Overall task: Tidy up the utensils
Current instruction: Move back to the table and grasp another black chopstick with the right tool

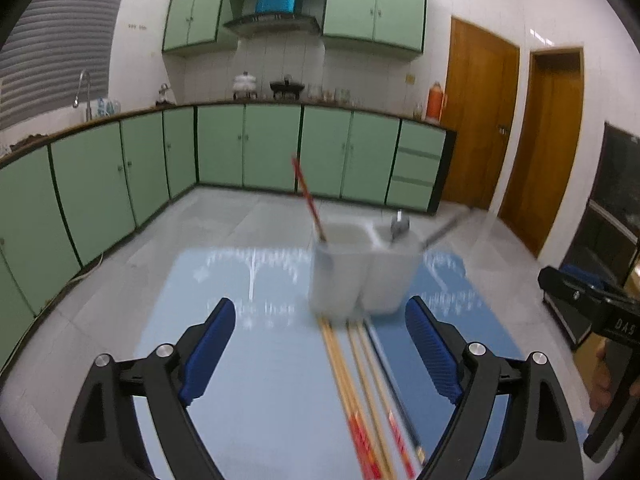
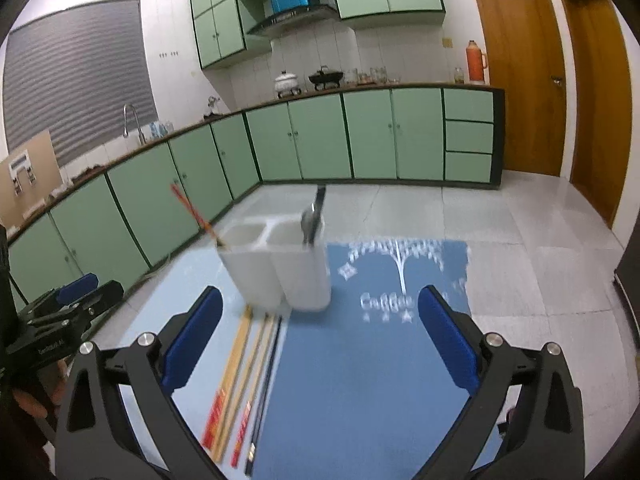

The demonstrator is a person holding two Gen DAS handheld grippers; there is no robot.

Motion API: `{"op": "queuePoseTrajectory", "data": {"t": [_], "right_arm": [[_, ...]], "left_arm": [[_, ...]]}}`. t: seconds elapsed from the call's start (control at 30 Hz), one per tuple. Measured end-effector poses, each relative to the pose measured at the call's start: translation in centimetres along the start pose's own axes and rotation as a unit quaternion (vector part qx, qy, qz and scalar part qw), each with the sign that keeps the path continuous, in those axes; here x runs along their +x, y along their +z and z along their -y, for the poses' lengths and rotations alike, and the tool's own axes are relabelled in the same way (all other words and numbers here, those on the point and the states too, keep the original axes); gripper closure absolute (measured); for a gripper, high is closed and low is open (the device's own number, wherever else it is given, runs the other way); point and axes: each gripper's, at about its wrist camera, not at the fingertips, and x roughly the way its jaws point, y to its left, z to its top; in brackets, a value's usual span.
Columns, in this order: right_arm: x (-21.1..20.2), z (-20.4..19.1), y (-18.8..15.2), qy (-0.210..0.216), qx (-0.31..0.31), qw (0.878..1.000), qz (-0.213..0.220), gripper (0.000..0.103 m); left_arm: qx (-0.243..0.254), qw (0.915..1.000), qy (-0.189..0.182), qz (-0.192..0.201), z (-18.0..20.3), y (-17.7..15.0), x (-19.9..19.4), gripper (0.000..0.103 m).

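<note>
Several chopsticks (image 1: 352, 380) lie side by side on the blue mat (image 1: 260, 360), their far ends just in front of the white two-compartment holder (image 1: 360, 276), and these are what remains to be put away. One red-topped chopstick (image 1: 308, 200) already leans in the holder's left compartment and a dark-handled metal utensil (image 2: 312, 220) stands in the right one. Both the left gripper (image 1: 320, 344) and the right gripper (image 2: 320, 344) have their fingers spread wide with nothing between them. The loose sticks lie so close together that closing on them could catch two at once or roll a neighbour aside. A thin stick flat on the mat may also slip from the pads. The holder looks light, and a nudge could tip it or shove it off the table (image 2: 540, 276).
</note>
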Motion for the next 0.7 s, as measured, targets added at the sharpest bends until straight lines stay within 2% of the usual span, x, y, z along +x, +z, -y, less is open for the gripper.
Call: {"op": "queuePoseTrajectory", "data": {"t": [0.27, 0.57, 0.7], "right_arm": [[0.8, -0.6, -6.8, -0.021, 0.001, 0.999, -0.039, 0.008], [0.9, -3.3, -11.7, -0.024, -0.014, 0.999, -0.045, 0.008], [1.2, -4.7, -13.1, -0.017, -0.03, 0.998, -0.054, 0.018]], "left_arm": [[0.015, 0.9983, 0.004, -0.056, 1.0, -6.6, 1.1, 0.018], [0.0, 0.9972, 0.008, -0.075, 0.3, -10.4, 1.2, 0.019], [0.001, 0.9962, 0.013, -0.086, -0.2, -11.6, 1.1, 0.019]]}}
